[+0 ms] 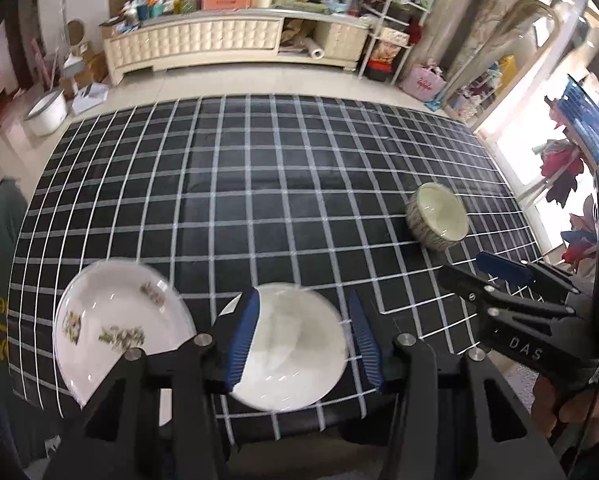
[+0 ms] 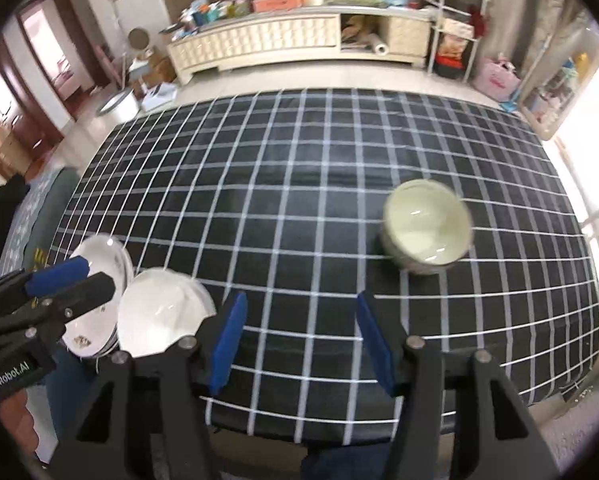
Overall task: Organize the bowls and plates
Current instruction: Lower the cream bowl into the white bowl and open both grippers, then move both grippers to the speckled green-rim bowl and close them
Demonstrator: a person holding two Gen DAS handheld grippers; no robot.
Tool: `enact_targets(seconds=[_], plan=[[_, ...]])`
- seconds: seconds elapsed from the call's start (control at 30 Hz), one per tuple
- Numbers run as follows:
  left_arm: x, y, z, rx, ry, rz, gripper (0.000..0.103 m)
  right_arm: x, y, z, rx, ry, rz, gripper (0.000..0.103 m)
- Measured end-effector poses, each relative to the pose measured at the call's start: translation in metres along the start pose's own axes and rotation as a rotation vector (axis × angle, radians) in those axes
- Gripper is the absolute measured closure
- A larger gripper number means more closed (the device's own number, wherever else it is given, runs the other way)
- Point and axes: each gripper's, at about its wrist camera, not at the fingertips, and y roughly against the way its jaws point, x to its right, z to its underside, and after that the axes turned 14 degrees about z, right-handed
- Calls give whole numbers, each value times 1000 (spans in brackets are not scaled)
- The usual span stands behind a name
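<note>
On the black-checked counter (image 2: 299, 200), the green bowl (image 2: 426, 227) sits far and right of the right gripper (image 2: 303, 340) — nearer it than the left gripper (image 1: 303, 340) — both fingers spread, empty.

A flower-patterned plate (image 1: 111, 336) lay beside a plain white plate (image 1: 295, 348) at the near table edge (both upright); a patterned bowl (image 1: 437, 216) stood well apart.

Lighting: daylight from overexposed windows (image 1: 539, 152) at the right; room otherwise evenly bright. Glare: white highlights on plain plate (image 1: 295, 344). Blur: patterned bowl (image 2: 427, 228) smeared by motion. Distortion: strong fisheye bowing of checked tablecloth (image 2: 299, 184); dark vignette in corners.
</note>
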Motion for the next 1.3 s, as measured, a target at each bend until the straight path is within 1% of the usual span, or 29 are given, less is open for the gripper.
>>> enact_targets(seconds=[0.07,0.1,0.2,0.33,0.47,0.53,0.67,0.73,0.8,0.93,1.07,1.13,1.2,1.23,1.27,1.3], plan=[[11,-5,-6,1,-25,-6,51,16,3,-5,13,-24,25,41],[18,-9,-11,4,-30,-8,51,22,4,-7,17,-34,31,40],[34,-21,-24,-4,-42,9,51,45,4,-13,27,-77,37,40],[58,-40,-39,-24,-87,12,51,68,-4,-21,27,-110,63,39],[83,-63,-50,-47,-130,29,51,92,-14,-24,28,-148,68,39],[93,-77,-56,-58,-143,28,51,104,-23,-26,19,-180,73,39],[109,-111,-70,-102,-160,36,51,125,-39,-30,1,-204,75,39],[112,-128,-75,-109,-153,30,51,134,-49,-31,-4,-207,84,39],[113,-147,-80,-141,-147,17,51,140,-57,-31,-16,-214,89,39],[114,-176,-85,-174,-118,25,51,149,-81,-32,-56,-223,84,39],[119,-199,-88,-202,-142,22,51,152,-102,-31,-89,-223,72,39],[117,-211,-89,-216,-138,23,51,152,-109,-31,-101,-222,61,39],[114,-225,-90,-233,-122,8,52,153,-118,-31,-108,-229,42,39],[113,-230,-90,-237,-112,0,54,152,-122,-31,-112,-232,30,39],[113,-232,-92,-239,-103,-6,59,151,-124,-32,-112,-232,24,39],[111,-237,-91,-242,-88,-16,60,149,-128,-32,-117,-225,33,39]])
